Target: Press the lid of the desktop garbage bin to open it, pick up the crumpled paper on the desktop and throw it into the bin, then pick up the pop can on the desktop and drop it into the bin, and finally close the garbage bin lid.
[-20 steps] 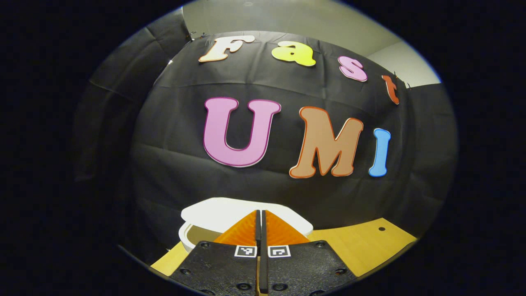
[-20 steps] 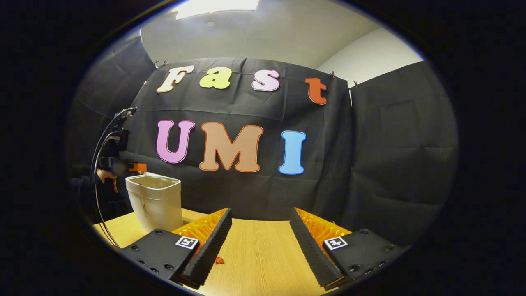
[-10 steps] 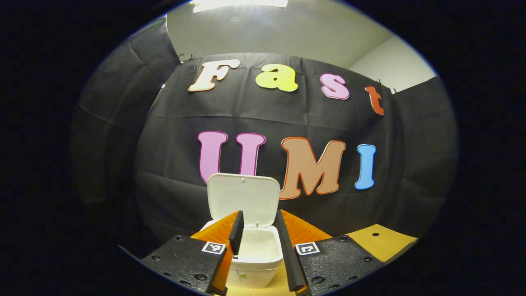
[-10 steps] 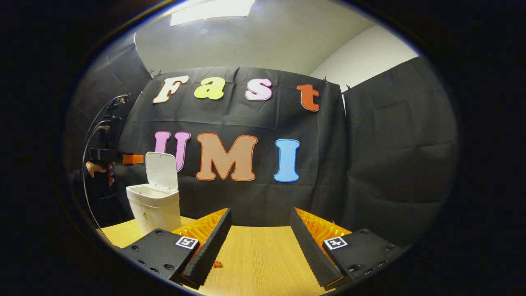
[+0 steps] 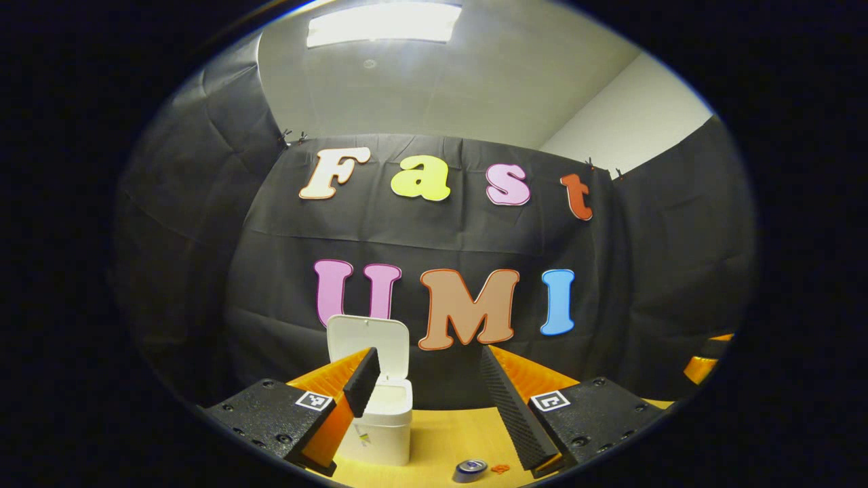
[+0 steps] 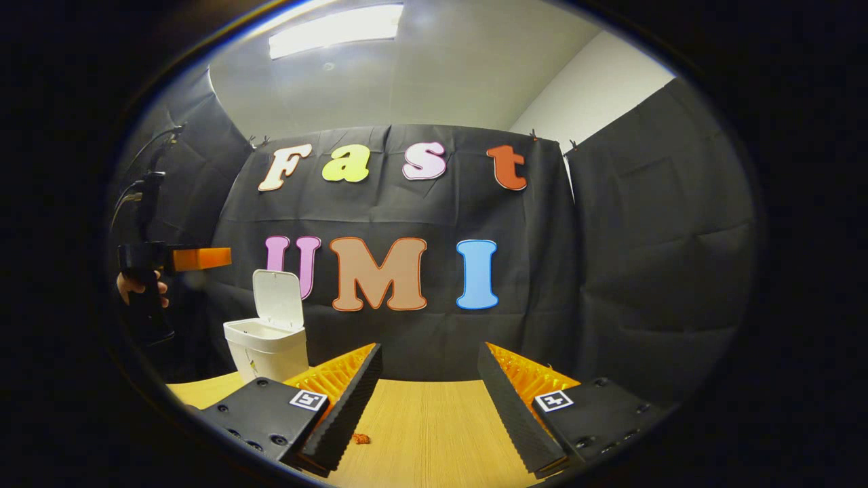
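The wooden table (image 6: 434, 420) carries the white garbage bin (image 5: 380, 427), whose lid (image 5: 369, 346) stands upright, so the opening step looks done. The left tool (image 5: 427, 400) hangs above the table with its fingers apart and empty; the right tool (image 6: 428, 400) is likewise spread, holding nothing. The pop can (image 5: 470, 468) lies near the bin, a small orange paper scrap (image 5: 500, 468) just beside it. The likely risk: a careless reach for the paper could knock the can rolling or bump the lid closed.
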Available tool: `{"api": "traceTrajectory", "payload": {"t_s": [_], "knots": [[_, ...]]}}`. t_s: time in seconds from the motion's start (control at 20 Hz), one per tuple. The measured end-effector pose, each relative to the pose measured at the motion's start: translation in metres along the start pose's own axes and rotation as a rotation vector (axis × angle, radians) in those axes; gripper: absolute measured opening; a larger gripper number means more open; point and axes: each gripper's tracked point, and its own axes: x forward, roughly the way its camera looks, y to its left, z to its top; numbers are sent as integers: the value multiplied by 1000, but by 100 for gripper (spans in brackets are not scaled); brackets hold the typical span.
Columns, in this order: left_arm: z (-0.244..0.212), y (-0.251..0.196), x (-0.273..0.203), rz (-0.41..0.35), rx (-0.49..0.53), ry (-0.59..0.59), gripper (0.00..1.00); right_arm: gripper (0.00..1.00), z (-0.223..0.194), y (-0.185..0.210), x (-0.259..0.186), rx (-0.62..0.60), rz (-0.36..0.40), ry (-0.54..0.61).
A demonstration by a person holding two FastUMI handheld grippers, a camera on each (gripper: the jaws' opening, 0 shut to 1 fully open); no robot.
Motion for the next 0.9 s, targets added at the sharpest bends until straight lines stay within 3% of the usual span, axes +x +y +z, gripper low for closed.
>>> {"api": "traceTrajectory", "payload": {"t_s": [0.35, 0.55, 0.6, 0.9], "knots": [[-47, -41, -69, 39, -80, 73, 93, 95, -27, -7, 2, -10, 89, 61], [-58, -53, -95, 43, -104, 76, 93, 95, -67, 17, 15, -8, 167, 161], [-62, -52, -98, 43, -103, 88, 93, 99, -77, 24, 22, -11, 186, 184], [-68, -35, -107, 69, -90, 129, 93, 95, -141, 81, 72, -75, 287, 309]]}}
